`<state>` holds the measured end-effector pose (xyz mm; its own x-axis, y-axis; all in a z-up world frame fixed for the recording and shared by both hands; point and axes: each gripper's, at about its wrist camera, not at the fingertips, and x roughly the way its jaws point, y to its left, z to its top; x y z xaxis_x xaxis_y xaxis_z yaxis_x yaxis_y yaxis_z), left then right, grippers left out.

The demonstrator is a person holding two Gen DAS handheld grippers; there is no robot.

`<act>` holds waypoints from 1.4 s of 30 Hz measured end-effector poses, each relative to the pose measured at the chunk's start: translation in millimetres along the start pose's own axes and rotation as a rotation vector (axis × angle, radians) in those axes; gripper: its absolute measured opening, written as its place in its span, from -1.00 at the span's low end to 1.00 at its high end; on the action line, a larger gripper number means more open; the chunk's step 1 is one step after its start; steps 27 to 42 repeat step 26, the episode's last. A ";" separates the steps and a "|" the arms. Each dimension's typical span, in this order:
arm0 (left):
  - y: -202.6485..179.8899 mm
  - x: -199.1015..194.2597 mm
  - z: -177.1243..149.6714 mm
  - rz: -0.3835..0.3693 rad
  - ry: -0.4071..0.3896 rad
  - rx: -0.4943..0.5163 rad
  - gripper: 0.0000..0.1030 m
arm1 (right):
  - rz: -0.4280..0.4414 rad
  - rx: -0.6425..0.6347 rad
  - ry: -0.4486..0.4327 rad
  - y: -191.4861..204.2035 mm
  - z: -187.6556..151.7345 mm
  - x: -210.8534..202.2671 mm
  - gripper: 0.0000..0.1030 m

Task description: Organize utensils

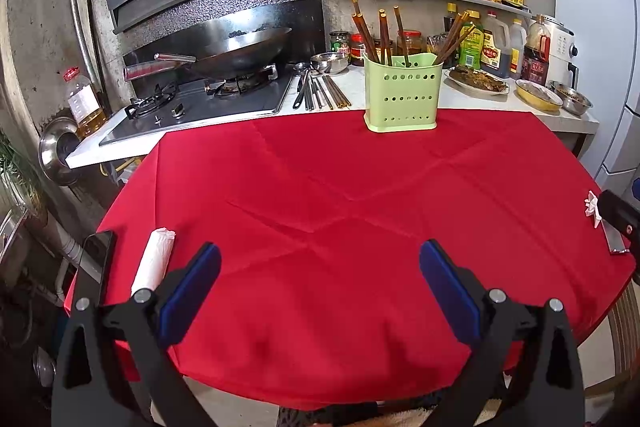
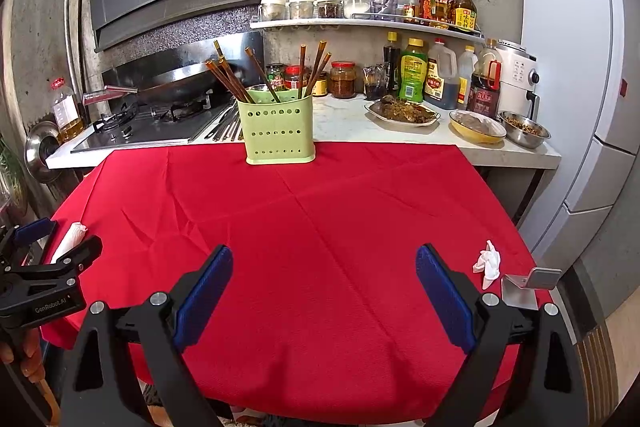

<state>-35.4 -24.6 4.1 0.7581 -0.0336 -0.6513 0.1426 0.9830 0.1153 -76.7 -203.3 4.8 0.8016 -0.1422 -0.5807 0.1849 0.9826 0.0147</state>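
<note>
A light green perforated utensil holder (image 1: 402,95) (image 2: 279,131) stands at the far edge of the red tablecloth (image 1: 340,219) (image 2: 320,227), with several brown chopsticks (image 1: 384,35) (image 2: 236,79) upright in it. More chopsticks and spoons (image 1: 320,91) (image 2: 228,125) lie on the white counter behind it, beside the stove. My left gripper (image 1: 320,263) is open and empty above the near part of the cloth. My right gripper (image 2: 324,267) is open and empty too, to the right of the left one.
A wok (image 1: 240,51) sits on the gas stove (image 1: 200,99). Dishes of food (image 2: 404,111), bowls and sauce bottles (image 2: 440,75) crowd the counter. A white plastic roll (image 1: 154,263) and a phone (image 1: 96,259) lie at the cloth's left edge, a crumpled tissue (image 2: 488,263) and a metal stand (image 2: 528,287) at the right.
</note>
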 end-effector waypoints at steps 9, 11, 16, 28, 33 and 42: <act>-1.2 -0.1 1.1 -0.001 0.003 0.003 0.88 | 0.000 0.006 0.000 -2.8 0.7 -0.2 0.79; -1.6 0.1 1.5 0.000 0.003 0.005 0.88 | -0.001 0.007 0.003 -4.0 0.5 0.6 0.79; -2.1 3.1 1.0 -0.001 0.006 0.012 0.88 | -0.001 0.008 0.005 -4.7 0.7 1.8 0.79; 0.5 17.4 -0.9 -0.008 0.038 0.003 0.88 | 0.001 0.015 0.027 -8.0 0.2 13.4 0.79; 0.5 17.4 -0.9 -0.008 0.038 0.003 0.88 | 0.001 0.015 0.027 -8.0 0.2 13.4 0.79; 0.5 17.4 -0.9 -0.008 0.038 0.003 0.88 | 0.001 0.015 0.027 -8.0 0.2 13.4 0.79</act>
